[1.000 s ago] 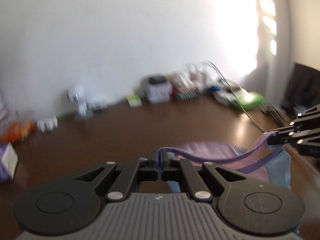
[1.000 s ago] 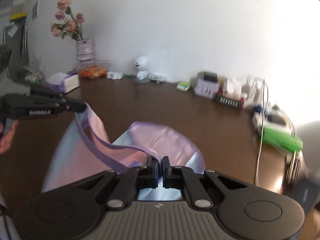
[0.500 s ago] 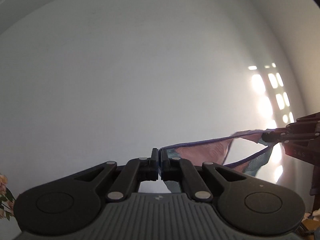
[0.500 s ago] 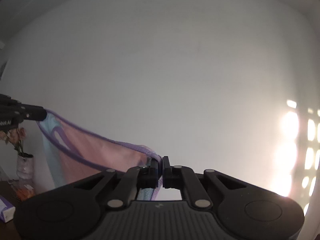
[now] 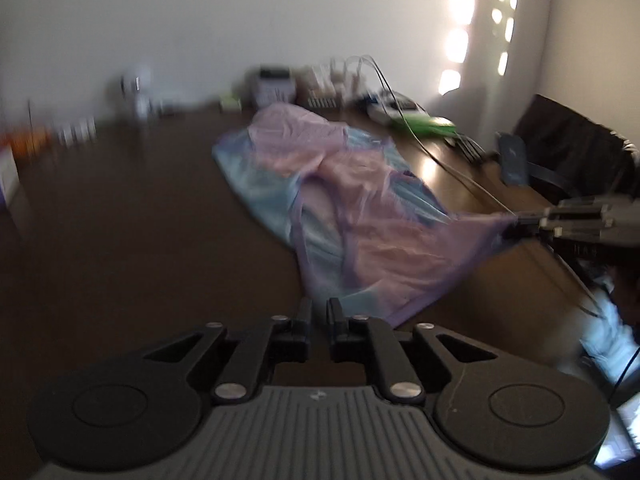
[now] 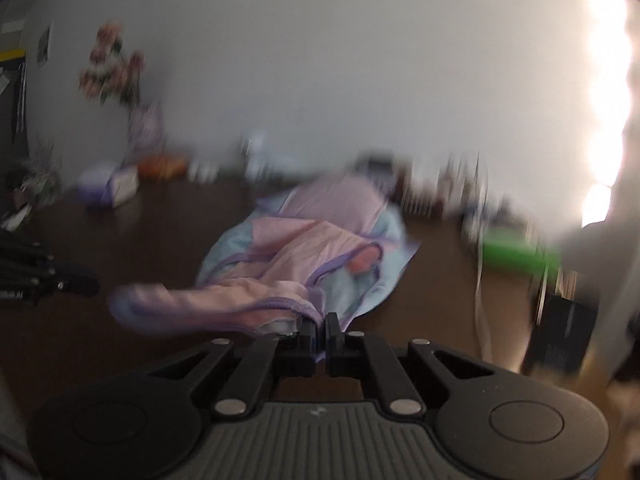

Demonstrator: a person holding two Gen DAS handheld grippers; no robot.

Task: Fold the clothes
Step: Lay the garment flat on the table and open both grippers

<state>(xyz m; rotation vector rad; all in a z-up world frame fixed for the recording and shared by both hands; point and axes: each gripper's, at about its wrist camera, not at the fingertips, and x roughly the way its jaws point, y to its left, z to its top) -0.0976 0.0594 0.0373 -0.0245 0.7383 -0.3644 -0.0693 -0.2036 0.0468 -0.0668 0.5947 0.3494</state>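
Thin, limp pink-and-blue garment (image 5: 340,200) is spread on the dark tabletop (image 5: 120,220), its purple hem pinched by the right tool (image 6: 322,326), left tool (image 5: 318,310) slightly parted, empty; best gripped at the hem.

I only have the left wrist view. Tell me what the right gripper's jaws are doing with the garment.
Observer: The right gripper has its jaws pinched on the purple hem of the garment, which runs straight into them.
Operator: Now report where my left gripper sits from that side.
Observer: The left gripper shows at the frame's left edge, apart from the loose near corner of the cloth, not touching it.
Operator: Name something beyond my left edge.
Observer: A vase of pink flowers stands at the far left of the table.
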